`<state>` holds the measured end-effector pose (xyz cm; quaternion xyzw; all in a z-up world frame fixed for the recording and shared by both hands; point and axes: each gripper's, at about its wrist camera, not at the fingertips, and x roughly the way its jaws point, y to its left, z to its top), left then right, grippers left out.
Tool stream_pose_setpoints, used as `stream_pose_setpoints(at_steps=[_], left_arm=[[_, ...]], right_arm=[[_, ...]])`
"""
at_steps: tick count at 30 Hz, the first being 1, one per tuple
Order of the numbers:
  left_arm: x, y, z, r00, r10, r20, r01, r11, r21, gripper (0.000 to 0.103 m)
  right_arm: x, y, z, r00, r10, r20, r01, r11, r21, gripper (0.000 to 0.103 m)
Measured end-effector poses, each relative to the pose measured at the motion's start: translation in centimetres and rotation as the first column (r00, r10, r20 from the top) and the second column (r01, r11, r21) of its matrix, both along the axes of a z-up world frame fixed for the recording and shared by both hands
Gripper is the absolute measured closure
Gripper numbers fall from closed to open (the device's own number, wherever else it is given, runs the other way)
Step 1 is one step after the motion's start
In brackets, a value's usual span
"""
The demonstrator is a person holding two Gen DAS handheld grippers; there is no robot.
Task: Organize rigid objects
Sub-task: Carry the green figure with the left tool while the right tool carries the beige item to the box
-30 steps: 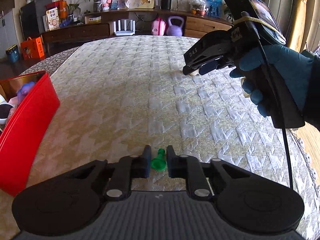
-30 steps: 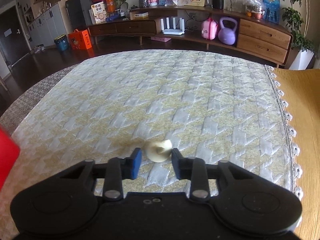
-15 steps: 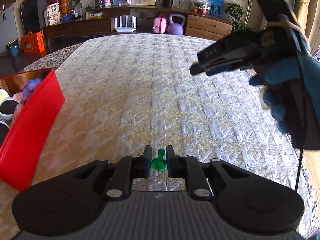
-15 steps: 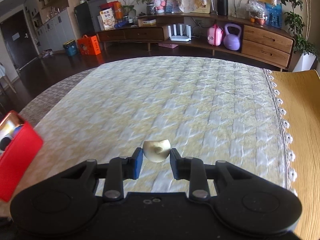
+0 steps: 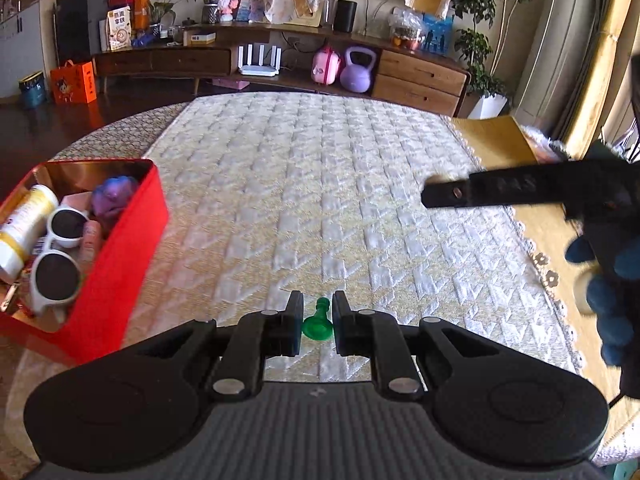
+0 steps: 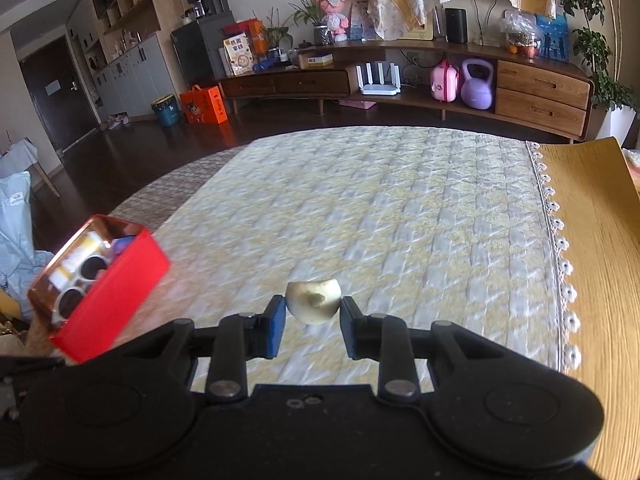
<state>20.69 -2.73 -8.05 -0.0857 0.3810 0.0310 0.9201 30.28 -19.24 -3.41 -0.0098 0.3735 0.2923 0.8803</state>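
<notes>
two jaws clamp: left gripper (image 5: 317,322) holds upright green pawn (image 5: 318,322), right gripper (image 6: 313,322) cream lump (image 6: 313,300).

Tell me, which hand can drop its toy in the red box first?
Probably the left. Its tool holds the green pawn, and the red box sits close beside it. The right tool, gripping the cream piece, looks farther away.

Round wooden table (image 6: 600,240), yellow-brown top. Cream-and-gold quilted cloth (image 5: 320,200) with lace edging covers most of it; bare wood shows at the right. Open red rectangular tin box (image 5: 120,264) sits on the cloth near the left edge.
</notes>
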Motion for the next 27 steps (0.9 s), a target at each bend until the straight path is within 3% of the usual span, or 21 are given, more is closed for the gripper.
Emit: stream_pose_setpoints(at_steps=[15,27], left_arm=[[-4.8,6.4,5.3,0.995,0.059,0.077,-0.056,0.998,-0.037,0.088],[-7.7,14.3,6.7,0.986,0.142,0.089,-0.136,0.988,-0.072,0.088]], right_arm=[[-7.2,2.7,3.4,0.998,0.045,0.044,-0.046,0.999,0.023,0.074],[-11.0,8.0,4.6,0.992,0.111,0.068,-0.112,0.993,0.021,0.074]])
